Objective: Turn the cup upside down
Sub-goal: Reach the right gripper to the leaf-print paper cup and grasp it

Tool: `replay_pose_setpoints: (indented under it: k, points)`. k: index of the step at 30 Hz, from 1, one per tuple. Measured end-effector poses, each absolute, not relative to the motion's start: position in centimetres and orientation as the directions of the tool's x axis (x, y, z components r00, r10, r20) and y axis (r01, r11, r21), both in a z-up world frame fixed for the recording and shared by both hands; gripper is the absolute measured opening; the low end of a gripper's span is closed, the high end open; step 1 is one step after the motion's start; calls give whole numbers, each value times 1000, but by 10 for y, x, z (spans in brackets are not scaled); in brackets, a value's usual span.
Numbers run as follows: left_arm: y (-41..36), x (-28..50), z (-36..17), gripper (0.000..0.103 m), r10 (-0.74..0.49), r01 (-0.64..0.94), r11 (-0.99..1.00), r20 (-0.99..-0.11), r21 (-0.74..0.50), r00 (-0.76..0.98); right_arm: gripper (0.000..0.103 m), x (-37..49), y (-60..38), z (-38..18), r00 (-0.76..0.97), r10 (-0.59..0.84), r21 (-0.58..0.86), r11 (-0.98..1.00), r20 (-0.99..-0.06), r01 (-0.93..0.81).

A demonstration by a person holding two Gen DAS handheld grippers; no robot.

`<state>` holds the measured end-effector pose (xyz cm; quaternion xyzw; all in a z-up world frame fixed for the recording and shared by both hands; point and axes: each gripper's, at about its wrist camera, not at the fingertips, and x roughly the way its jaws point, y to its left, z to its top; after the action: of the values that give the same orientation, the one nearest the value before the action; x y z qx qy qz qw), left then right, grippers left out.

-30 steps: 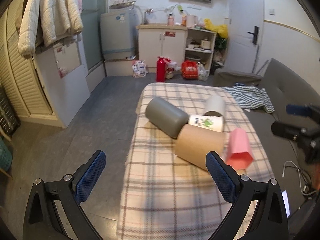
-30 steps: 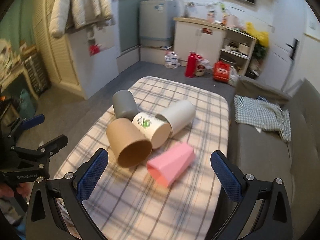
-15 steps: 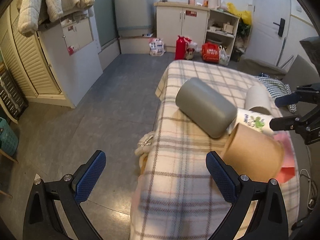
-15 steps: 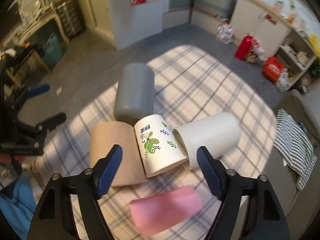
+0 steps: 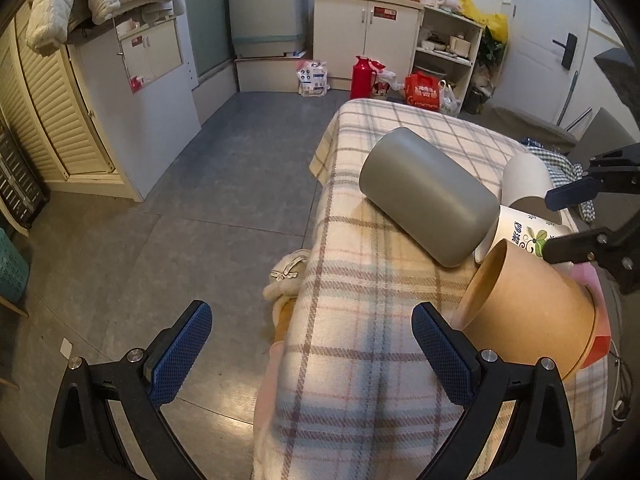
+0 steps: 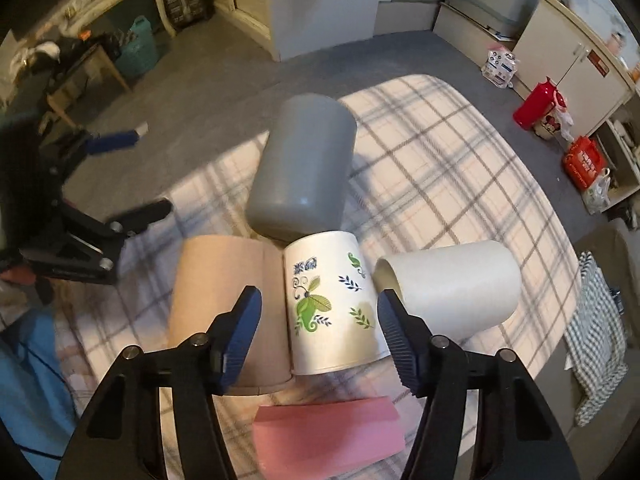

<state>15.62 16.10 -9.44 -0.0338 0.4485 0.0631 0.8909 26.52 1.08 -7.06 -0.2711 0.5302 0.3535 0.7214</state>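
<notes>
Several cups lie on their sides in a cluster on a plaid-covered table [image 6: 460, 168]: a grey cup [image 6: 304, 168], a brown paper cup [image 6: 224, 292], a white cup with green leaf print [image 6: 332, 300], a plain white cup [image 6: 448, 284] and a pink cup [image 6: 328, 440]. My right gripper [image 6: 320, 328] is open just above the leaf-print cup, one finger on each side of it, not touching. My left gripper [image 5: 312, 344] is open and empty at the table's left edge, close to the brown cup [image 5: 524, 316]. The grey cup [image 5: 428, 196] lies beyond it.
The plaid table's left edge [image 5: 304, 280] drops to a grey floor. A sofa with a checked cloth [image 6: 600, 340] stands on the right. Cabinets, a washing machine [image 5: 264, 8] and a red thermos [image 5: 360, 76] stand at the far wall.
My right gripper has come down and forward over the cups and narrowed around the leaf-print cup. My left gripper has shifted left to the table's edge and stayed open.
</notes>
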Motion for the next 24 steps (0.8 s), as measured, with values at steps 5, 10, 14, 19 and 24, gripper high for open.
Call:
replay_pose_setpoints:
  k: [5,10,14,19,24]
  points:
    - [166,154,-93,103,85,-148,989,-799,-5,595,56,266,22,-90,176,122,-78,563,-977,-823]
    - [170,156,-93,103,86,-160,987,-799,-13,595,58,264,31,-95,190,84,-116,539,-978,-834]
    - [171,154,-93,103,83,-160,987,-798,-17,597,62,264,37,-101,180,69,-115,543,-981,-832]
    - [171,151,-92,103,79,-160,987,-796,-24,600,63,261,42,-105,178,59,-116,553,-982,-825]
    - [170,145,-83,103,81,-156,987,-782,-22,618,61,254,39,-89,219,60,-142,592,-974,-793]
